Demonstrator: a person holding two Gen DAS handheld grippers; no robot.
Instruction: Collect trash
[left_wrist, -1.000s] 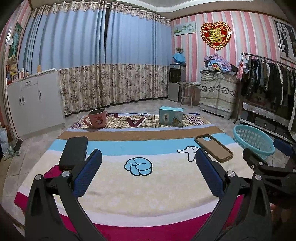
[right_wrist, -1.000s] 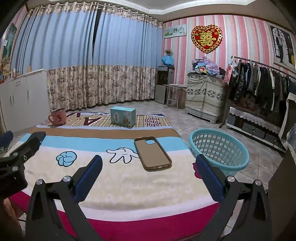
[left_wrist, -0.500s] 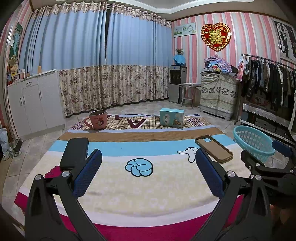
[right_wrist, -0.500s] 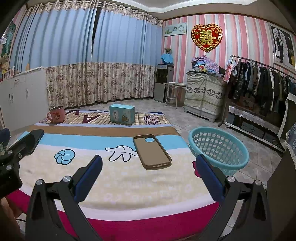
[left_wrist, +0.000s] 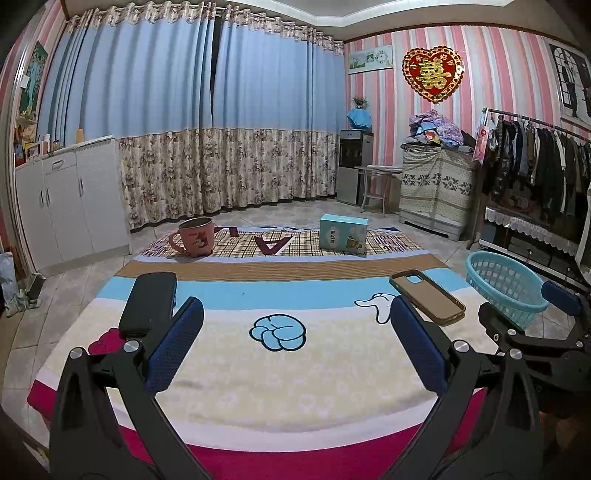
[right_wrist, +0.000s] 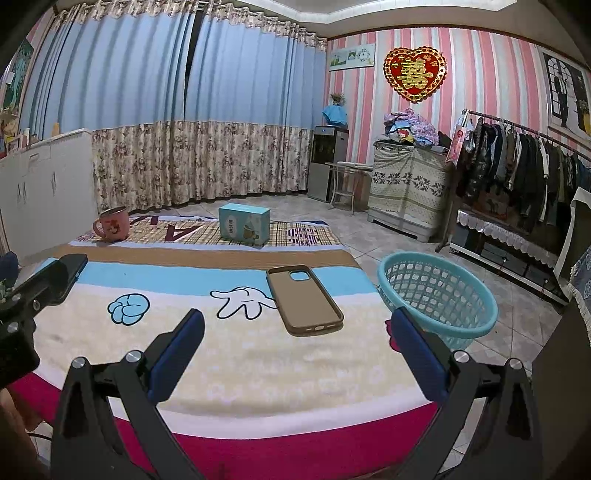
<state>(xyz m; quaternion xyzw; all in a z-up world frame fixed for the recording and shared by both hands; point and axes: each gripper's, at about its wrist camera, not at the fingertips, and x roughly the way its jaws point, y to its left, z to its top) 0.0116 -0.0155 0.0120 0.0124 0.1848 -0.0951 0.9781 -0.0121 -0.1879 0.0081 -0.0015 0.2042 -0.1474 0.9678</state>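
A low surface under a cartoon blanket (left_wrist: 295, 387) carries a brown phone case (right_wrist: 303, 299) right of centre, a black oblong case (left_wrist: 147, 306) at the left, a pink mug (left_wrist: 194, 236) at the far left and a teal carton (left_wrist: 343, 234) at the far middle. A light-blue mesh basket (right_wrist: 424, 291) stands on the floor off the right edge. My left gripper (left_wrist: 295, 314) hangs open above the near blanket, the black case just beyond its left finger. My right gripper (right_wrist: 295, 317) is open and empty too, with the phone case just ahead of it.
White cabinets (left_wrist: 74, 199) line the left wall and a clothes rack (right_wrist: 517, 158) fills the right wall. A cloth-covered chest (right_wrist: 406, 192) and a water dispenser (right_wrist: 327, 162) stand at the back. Tiled floor (right_wrist: 369, 236) surrounds the blanket.
Both grippers stay open and nearly still. In the right wrist view the scene has drifted up very slightly. No object has moved.
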